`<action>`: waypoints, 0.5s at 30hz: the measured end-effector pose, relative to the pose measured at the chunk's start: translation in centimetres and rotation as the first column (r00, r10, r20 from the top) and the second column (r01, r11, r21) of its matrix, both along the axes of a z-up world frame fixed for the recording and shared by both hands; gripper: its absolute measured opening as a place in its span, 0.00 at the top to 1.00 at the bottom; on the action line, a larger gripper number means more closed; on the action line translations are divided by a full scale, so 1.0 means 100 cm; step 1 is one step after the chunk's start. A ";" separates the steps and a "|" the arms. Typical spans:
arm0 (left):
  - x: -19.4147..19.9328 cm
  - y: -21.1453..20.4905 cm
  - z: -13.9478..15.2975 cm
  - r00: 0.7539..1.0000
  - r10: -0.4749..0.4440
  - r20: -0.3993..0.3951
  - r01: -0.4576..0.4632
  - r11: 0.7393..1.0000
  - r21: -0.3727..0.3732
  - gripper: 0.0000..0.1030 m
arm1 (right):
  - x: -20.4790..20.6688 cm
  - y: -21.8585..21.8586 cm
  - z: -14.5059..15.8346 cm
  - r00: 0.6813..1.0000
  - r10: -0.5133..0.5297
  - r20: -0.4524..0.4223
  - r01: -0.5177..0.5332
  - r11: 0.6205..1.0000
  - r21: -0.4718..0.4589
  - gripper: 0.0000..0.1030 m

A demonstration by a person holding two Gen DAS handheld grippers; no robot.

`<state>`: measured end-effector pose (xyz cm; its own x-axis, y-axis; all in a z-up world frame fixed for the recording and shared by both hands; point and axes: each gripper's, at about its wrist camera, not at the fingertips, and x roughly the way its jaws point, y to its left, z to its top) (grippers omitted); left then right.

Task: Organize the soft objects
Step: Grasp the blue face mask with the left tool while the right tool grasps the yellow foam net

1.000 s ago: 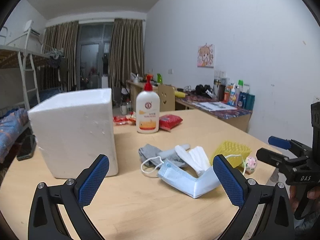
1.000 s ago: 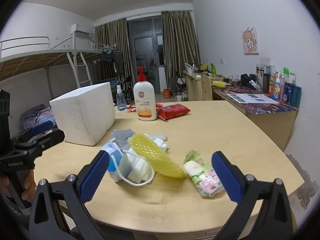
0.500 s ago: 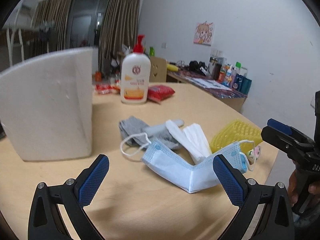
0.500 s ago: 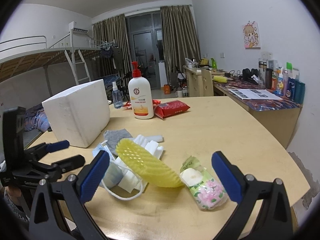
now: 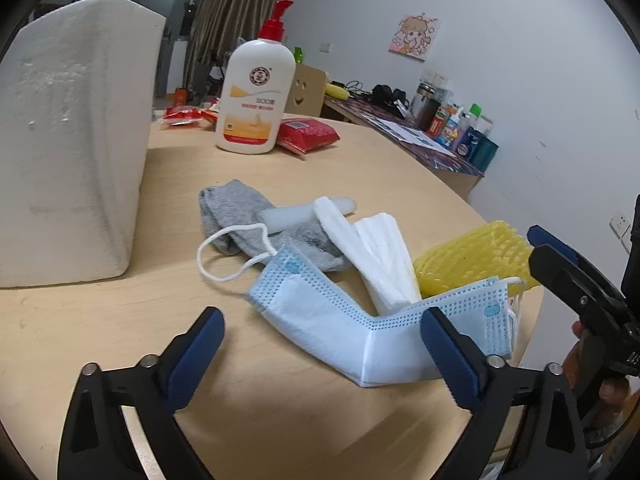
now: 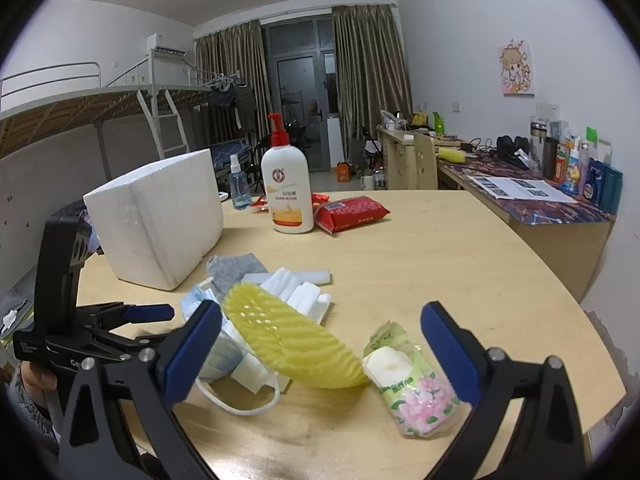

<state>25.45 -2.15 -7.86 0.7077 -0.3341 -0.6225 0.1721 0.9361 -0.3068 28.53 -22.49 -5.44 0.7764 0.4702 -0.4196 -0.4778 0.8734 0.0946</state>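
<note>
The left gripper (image 5: 322, 354) hangs over the blue face mask (image 5: 360, 332), its jaws closing but still apart, nothing pinched yet. The right gripper (image 6: 320, 354) waits spread wide, empty, above the yellow foam net (image 6: 292, 344). The first pickup looks underway; next the pads must drop onto the mask's fold. The pile lies near the table (image 5: 280, 420) edge, with open room toward the white foam box (image 5: 72, 140).

Bare tabletop (image 5: 100, 320) lies open at lower left; the foam box (image 5: 68, 140) walls the left edge, and the lotion bottle (image 5: 256, 92) stands upper centre.
</note>
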 end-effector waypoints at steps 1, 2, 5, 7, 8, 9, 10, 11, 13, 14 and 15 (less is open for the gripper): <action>0.001 -0.001 -0.001 1.000 -0.004 -0.005 0.004 1.000 -0.002 0.10 | 0.001 0.000 -0.001 1.000 0.003 -0.003 -0.003 1.000 0.002 0.05; 0.004 -0.001 -0.001 1.000 -0.006 -0.014 0.006 1.000 -0.004 0.14 | 0.002 0.000 -0.001 1.000 0.007 -0.007 -0.007 1.000 0.003 0.06; 0.008 -0.003 -0.005 0.999 -0.027 -0.045 0.027 0.999 -0.018 0.21 | 0.005 0.000 -0.004 1.000 0.019 -0.021 -0.019 1.000 0.000 0.11; 0.012 -0.004 -0.007 0.998 -0.034 -0.058 0.033 0.999 -0.020 0.24 | 0.007 0.002 -0.005 0.999 0.028 -0.025 -0.028 1.000 -0.002 0.14; 0.013 -0.004 -0.008 0.997 -0.036 -0.062 0.034 0.999 -0.023 0.27 | 0.008 0.003 -0.005 0.999 0.035 -0.026 -0.035 0.999 -0.001 0.15; 0.014 -0.004 -0.008 0.997 -0.038 -0.066 0.036 0.999 -0.029 0.28 | 0.008 0.003 -0.005 0.999 0.042 -0.027 -0.042 0.999 -0.001 0.16; 0.016 -0.004 -0.009 0.997 -0.039 -0.072 0.037 0.999 -0.031 0.30 | 0.008 0.004 -0.005 0.999 0.043 -0.026 -0.043 0.999 -0.005 0.16; 0.017 -0.004 -0.009 0.996 -0.041 -0.077 0.038 0.999 -0.037 0.32 | 0.009 0.005 -0.005 0.999 0.045 -0.026 -0.045 0.999 -0.007 0.16; 0.019 -0.003 -0.010 0.996 -0.044 -0.081 0.040 0.998 -0.044 0.39 | 0.009 0.006 -0.006 0.998 0.048 -0.027 -0.049 0.999 -0.015 0.16; 0.020 -0.003 -0.010 0.996 -0.046 -0.079 0.042 0.998 -0.051 0.47 | 0.009 0.007 -0.006 0.998 0.050 -0.027 -0.051 0.999 -0.019 0.16; 0.020 -0.002 -0.010 0.996 -0.045 -0.076 0.041 0.998 -0.056 0.54 | 0.009 0.008 -0.007 0.998 0.054 -0.027 -0.055 0.998 -0.023 0.16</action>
